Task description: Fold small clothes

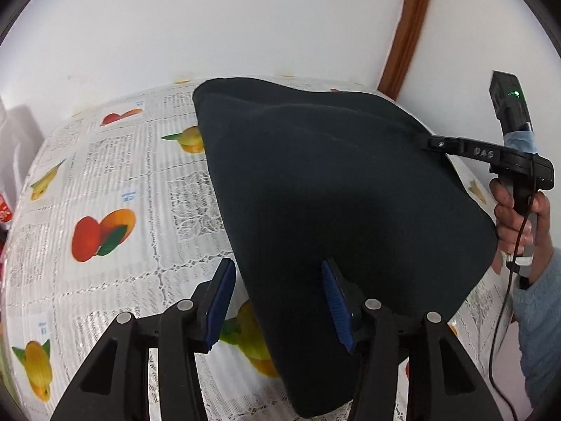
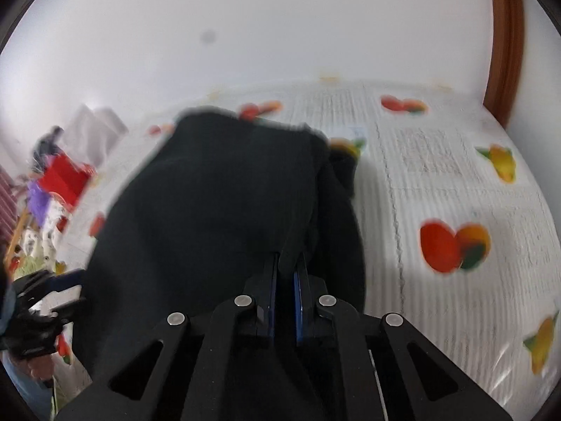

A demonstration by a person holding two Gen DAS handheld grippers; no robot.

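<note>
My left view is sharp and evenly bright; my right view is smeared with blur; both bend at the edges.

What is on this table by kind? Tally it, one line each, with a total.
Dark garment: 1
Fruit-print tablecloth: 1
Tools: 2, the left tool and the right tool
Total: 4
</note>
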